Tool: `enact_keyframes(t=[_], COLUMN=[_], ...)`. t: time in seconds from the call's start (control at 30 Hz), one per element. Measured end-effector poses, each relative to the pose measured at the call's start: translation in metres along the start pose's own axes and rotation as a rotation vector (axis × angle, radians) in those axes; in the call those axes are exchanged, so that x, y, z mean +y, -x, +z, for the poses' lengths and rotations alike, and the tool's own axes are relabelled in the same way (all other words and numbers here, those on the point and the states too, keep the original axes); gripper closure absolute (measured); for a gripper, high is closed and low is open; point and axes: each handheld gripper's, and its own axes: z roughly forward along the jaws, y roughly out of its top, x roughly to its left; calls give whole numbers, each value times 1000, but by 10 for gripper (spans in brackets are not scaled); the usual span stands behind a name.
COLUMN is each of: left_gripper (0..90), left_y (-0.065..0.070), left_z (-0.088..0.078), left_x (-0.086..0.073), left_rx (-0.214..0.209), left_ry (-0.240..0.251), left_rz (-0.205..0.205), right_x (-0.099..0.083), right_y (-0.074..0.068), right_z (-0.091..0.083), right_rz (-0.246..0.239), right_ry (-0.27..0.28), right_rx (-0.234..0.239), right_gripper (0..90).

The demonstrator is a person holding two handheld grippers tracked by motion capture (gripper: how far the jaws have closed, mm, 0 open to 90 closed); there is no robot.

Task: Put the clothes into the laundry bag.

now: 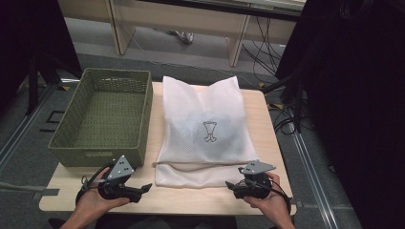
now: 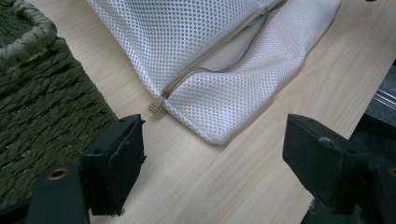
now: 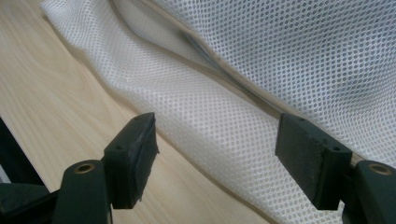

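A white mesh laundry bag (image 1: 205, 109) lies flat in the middle of the table, with a small printed logo and something grey dimly showing inside. Its beige zipper (image 1: 200, 163) runs across near the front edge. In the left gripper view the zipper pull (image 2: 154, 105) sits at the bag's (image 2: 210, 42) near corner, and the zipper gapes partly. My left gripper (image 1: 145, 187) (image 2: 214, 126) is open just short of that corner, with bare wood between its jaws. At the bag's right front corner my right gripper (image 1: 230, 186) (image 3: 215, 135) stands open, the mesh (image 3: 289, 51) lying between the jaws unpressed.
A green woven basket (image 1: 148, 109) (image 2: 42, 93) stands empty on the table's left half, close beside my left gripper. The light wooden table (image 1: 191, 198) has a strip of bare top along its front edge. Desks, cables and dark curtains lie beyond.
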Motion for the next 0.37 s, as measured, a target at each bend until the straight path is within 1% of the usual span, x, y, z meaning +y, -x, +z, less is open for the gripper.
enact_keyframes(t=[0.03,0.07,0.1,0.13,0.17,0.2,0.23,0.27,0.3,0.33,0.37], left_gripper=[202,202,202,202,202,202,202,202,202,202,202], left_y=[1,0,-1,-1,-1,-1,-1,-1,-2,-3,-3], left_z=[0,0,0,-1,-1,0,0,0,0,0,0], left_x=[-1,0,0,0,0,0,0,0,0,0,0], left_rx=[-5,-3,1,-2,-7,4,1,8,6,4,2], left_ry=[3,2,0,4,-14,0,-1,-6,-9,-8,-10], left_rz=[-28,-23,-8,-6,-27,-32,-33,-28,-16,-4,-6], right_x=[0,0,0,0,0,-1,0,0,0,0,-1], right_y=[0,0,0,0,0,0,0,0,0,0,0], right_z=[0,0,0,0,0,0,-1,-1,0,0,0], right_rz=[-3,-1,-2,-2,4,8,5,15,6,6,7], right_ry=[-3,-5,-3,-1,-8,-13,-13,-11,-9,-12,-12], right_rx=[2,1,2,0,1,0,3,0,4,5,0], right_gripper=[303,303,303,303,304,304,303,304,303,303,303])
